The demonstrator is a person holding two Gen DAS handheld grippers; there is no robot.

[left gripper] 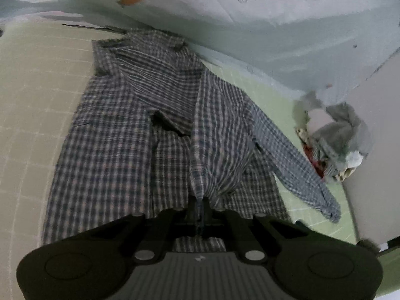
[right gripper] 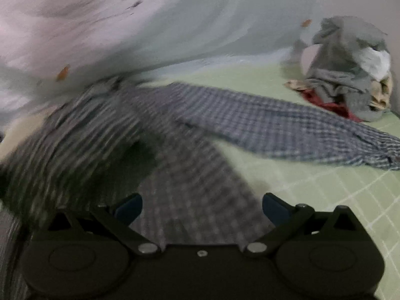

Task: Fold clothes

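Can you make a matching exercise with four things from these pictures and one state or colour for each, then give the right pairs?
Things:
1. left hand-held gripper
2. right hand-held gripper
3. checked shirt
4. pile of clothes

States:
A. open, holding nothing
B. heaped near the wall, mostly grey
C. shut on a fold of cloth
D. spread on the green mat, one sleeve stretched out

Pairs: 1-C, 2-A, 3-D, 4-B

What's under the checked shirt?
The checked shirt lies on a green gridded mat, which shows around it. Anything else beneath is covered.
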